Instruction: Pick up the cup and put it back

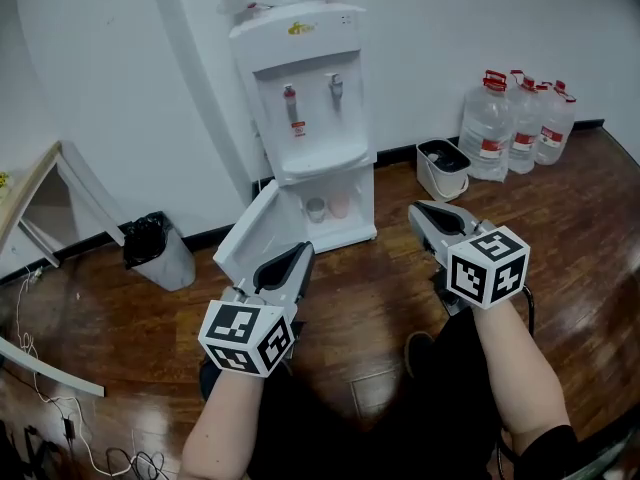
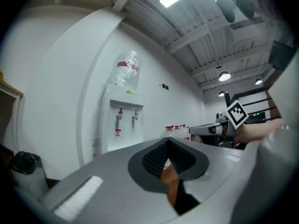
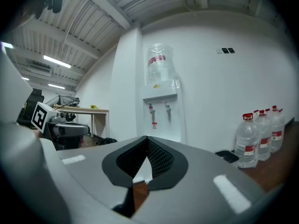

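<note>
As I list things from nearest to farthest, item one is the left gripper (image 1: pixel 303 251): jaws brought together, tips meeting, nothing between them, touching nothing.

Item two, the right gripper (image 1: pixel 418 211): jaws likewise closed tip to tip, empty, held level above the wooden floor (image 1: pixel 380 298). Both grippers point towards the water dispenser (image 1: pixel 310 98).

Item three, the cabinet door (image 1: pixel 250 233) of the dispenser's lower compartment, swung open to the left.

Item four, the cup (image 1: pixel 316 209): inside that open compartment, on its left side, upright, long axis vertical. A pink cup (image 1: pixel 340 205) stands just beside it on the right. I see both well apart from either gripper.

Farther off, along the wall: a black-bagged bin (image 1: pixel 155 248) at left, a white bucket (image 1: pixel 443 168) and water bottles (image 1: pixel 515 118) at right.
</note>
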`<state>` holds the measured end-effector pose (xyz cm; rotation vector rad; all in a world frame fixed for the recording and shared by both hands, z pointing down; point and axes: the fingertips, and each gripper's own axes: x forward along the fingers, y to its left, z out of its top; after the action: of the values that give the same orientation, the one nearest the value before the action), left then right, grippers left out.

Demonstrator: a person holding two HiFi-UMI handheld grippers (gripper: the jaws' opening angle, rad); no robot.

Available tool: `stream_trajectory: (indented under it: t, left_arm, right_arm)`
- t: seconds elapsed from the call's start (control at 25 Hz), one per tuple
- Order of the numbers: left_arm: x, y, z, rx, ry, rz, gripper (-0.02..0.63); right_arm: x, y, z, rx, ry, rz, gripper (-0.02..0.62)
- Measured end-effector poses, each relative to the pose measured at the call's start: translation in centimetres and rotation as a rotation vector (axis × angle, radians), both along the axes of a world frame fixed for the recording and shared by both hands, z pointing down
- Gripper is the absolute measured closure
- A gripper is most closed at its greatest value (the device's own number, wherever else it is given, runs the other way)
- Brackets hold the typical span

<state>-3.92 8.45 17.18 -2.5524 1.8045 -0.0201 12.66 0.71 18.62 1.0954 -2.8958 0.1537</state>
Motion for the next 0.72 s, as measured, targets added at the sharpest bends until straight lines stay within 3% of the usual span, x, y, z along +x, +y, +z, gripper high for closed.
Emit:
stream_trajectory:
  t: [0.12, 0.24, 0.32, 0.4, 0.56, 0.72]
  left_arm:
    - [-0.6, -0.1, -1.8, -0.001, 0.041, 0.009, 0.405]
    - [-1.1, 1.0, -2.5, 0.098, 0.035, 0.036, 0.405]
    - [-1.7, 0.1, -0.9, 0.046, 0.065, 0.031, 0.405]
    - [-1.8, -0.6, -1.3, 0.029, 0.117, 0.046, 0.405]
    - [-2.2, 0.7, -0.9, 0.045, 0.032, 0.016, 0.405]
    - [-3.9, 0.7, 0.2, -0.013, 0.013, -0.018, 0.405]
  right_arm:
    - [-1.5, -1.5, 0.7, 0.003, 0.010, -0.004, 0.594]
    - [-2.9, -2.2, 1.7, -0.040, -0.009, -0.015, 0.594]
    - [-3.7, -2.0, 1.6, -0.078, -0.054, -0.032, 0.594]
    - [-4.8, -1.7, 1.3, -0.049, -0.042, -0.039, 0.594]
    - [-7.4, -0.5, 1.8, 0.045, 0.047, -0.079, 0.594]
    - [-7.5, -0.6, 1.9, -0.032, 0.004, -0.059, 0.594]
